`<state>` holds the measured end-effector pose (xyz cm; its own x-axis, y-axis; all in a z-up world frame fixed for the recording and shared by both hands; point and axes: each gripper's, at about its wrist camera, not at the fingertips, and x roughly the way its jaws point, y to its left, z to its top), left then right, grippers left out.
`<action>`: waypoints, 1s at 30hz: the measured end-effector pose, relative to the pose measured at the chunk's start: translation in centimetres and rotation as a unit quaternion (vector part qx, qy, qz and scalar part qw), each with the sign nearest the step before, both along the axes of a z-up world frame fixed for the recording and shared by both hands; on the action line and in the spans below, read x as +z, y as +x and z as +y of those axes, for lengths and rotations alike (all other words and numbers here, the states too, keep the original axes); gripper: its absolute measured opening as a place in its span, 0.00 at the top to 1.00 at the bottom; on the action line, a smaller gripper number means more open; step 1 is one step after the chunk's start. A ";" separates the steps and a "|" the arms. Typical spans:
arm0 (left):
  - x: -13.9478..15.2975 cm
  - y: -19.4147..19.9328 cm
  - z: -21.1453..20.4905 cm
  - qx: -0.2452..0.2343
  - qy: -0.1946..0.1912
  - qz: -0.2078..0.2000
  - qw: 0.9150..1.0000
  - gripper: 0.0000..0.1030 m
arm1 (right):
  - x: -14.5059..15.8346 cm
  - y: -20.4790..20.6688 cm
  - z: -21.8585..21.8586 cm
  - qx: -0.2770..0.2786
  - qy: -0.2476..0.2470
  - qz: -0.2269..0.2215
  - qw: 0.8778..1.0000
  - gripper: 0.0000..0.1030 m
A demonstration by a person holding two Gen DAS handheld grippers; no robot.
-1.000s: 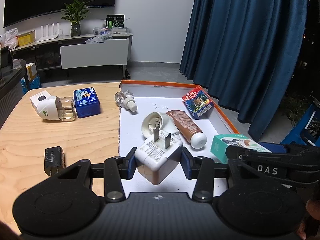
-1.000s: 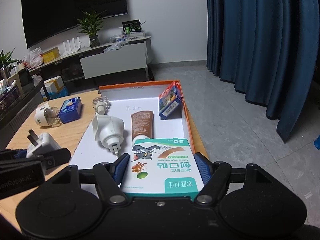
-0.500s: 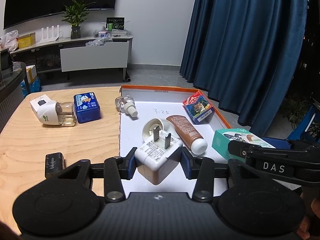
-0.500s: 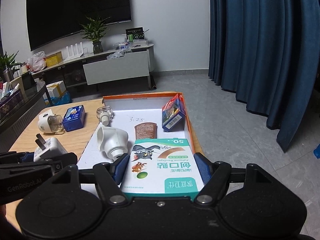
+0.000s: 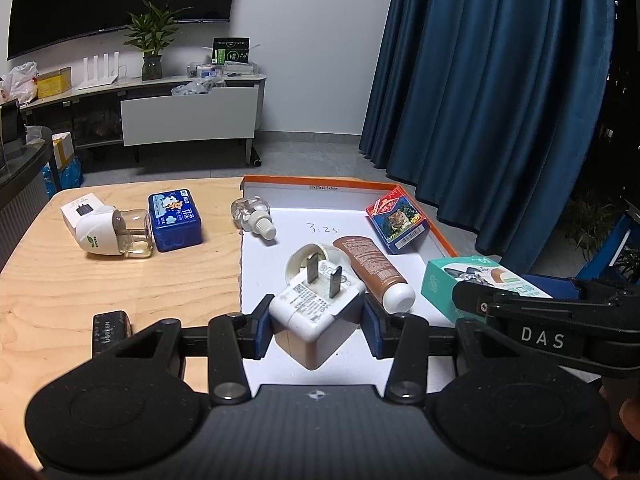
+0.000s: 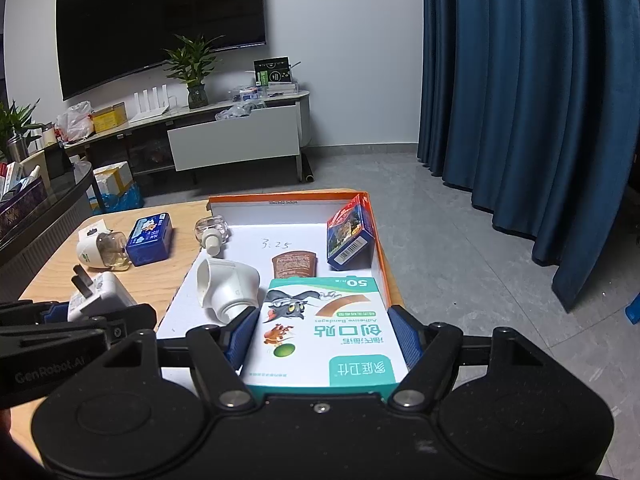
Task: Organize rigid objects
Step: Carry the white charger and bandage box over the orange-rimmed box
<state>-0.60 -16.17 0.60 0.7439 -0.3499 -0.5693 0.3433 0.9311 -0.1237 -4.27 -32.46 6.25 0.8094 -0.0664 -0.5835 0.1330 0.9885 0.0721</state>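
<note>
Nothing moved, left hand-held gripper (image 5: pixel 316 326) pinching charger (image 5: pixel 316 308), right (image 6: pixel 326 336) pinching bandage box (image 6: pixel 324 332)

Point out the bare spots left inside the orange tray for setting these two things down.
Most room: the near strip of the tray, in front of the white plug-in holder and brown tube. A smaller patch lies at the far end between the little bottle and the card box. The middle is crowded.

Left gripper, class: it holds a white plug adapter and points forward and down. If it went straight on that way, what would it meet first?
Probably the white round device lying in the orange-edged tray, just beyond the plug adapter clamped in the left gripper. Depth is uncertain; the tray floor might come first.
</note>
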 end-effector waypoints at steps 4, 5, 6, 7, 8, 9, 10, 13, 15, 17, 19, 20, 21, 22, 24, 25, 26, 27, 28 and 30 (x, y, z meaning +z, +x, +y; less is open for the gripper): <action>0.0 0.1 0.0 -0.001 0.000 0.000 1.000 0.56 | 0.0 0.2 0.1 0.000 -0.002 0.000 1.000 0.18; 0.0 0.2 0.0 -0.001 0.000 0.000 1.000 0.56 | -0.1 0.0 0.1 0.000 -0.002 0.000 1.000 0.18; 0.0 0.2 0.0 -0.001 0.000 0.001 1.000 0.57 | -0.1 0.0 0.1 0.000 -0.002 0.000 1.000 0.18; 0.0 0.2 0.0 -0.001 0.000 0.001 1.000 0.57 | -0.1 0.1 0.1 -0.001 -0.002 0.000 1.000 0.18; 0.0 0.2 0.0 -0.001 0.000 0.001 1.000 0.57 | -0.1 0.1 0.1 0.000 -0.002 0.001 1.000 0.18; -0.1 0.2 0.0 -0.001 0.000 0.002 1.000 0.57 | -0.1 0.1 0.1 -0.001 -0.002 0.001 1.000 0.18; -0.1 0.3 0.0 -0.001 -0.001 0.003 1.000 0.57 | -0.1 0.2 0.1 -0.001 -0.002 0.002 1.000 0.18; -0.1 0.3 0.0 -0.001 -0.001 0.004 1.000 0.57 | -0.2 0.4 0.1 -0.002 -0.002 0.004 1.000 0.18; -0.2 0.4 0.0 -0.001 -0.001 0.005 1.000 0.57 | -0.3 0.5 0.1 -0.002 -0.002 0.004 1.000 0.18; -0.2 0.5 0.0 -0.001 -0.001 0.006 1.000 0.57 | -0.3 0.6 0.1 -0.003 -0.002 0.005 1.000 0.18; -0.3 0.6 0.1 -0.001 -0.001 0.007 1.000 0.57 | -0.6 0.8 -0.1 -0.005 -0.001 0.006 1.000 0.18; -0.3 0.6 0.1 -0.001 0.000 0.007 1.000 0.57 | -0.7 0.9 -0.1 -0.006 -0.001 0.005 1.000 0.18; -0.4 0.7 0.1 0.000 -0.001 0.008 1.000 0.57 | -0.8 1.0 -0.2 -0.008 -0.001 0.005 1.000 0.18; -0.4 0.7 0.1 0.000 -0.001 0.008 1.000 0.57 | -0.8 1.1 -0.2 -0.009 0.000 0.005 1.000 0.18; -0.5 0.8 0.1 0.000 0.000 0.009 1.000 0.57 | -1.0 1.2 -0.2 -0.010 0.002 0.005 1.000 0.18; -0.5 0.8 0.1 0.000 0.001 0.010 1.000 0.57 | -1.1 1.3 -0.3 -0.011 0.002 0.005 1.000 0.18; -0.6 0.9 0.1 0.000 0.001 0.011 1.000 0.57 | -1.3 1.4 -0.3 -0.013 0.003 0.006 1.000 0.18; -0.7 1.0 0.1 0.000 0.001 0.011 1.000 0.56 | -1.4 1.4 -0.4 -0.014 0.004 0.005 1.000 0.18; -0.7 1.1 0.1 0.000 0.002 0.012 1.000 0.56 | -1.5 1.4 -0.4 -0.015 0.005 0.005 1.000 0.18; -0.9 1.2 0.1 -0.001 0.003 0.014 1.000 0.56 | -1.7 1.7 -0.6 -0.018 0.005 0.004 1.000 0.18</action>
<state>0.58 -16.10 -0.25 0.7268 -0.3477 -0.5923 0.3411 0.9313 -0.1281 -2.58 -33.01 4.58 0.8023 -0.0894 -0.5902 0.1684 0.9824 0.0802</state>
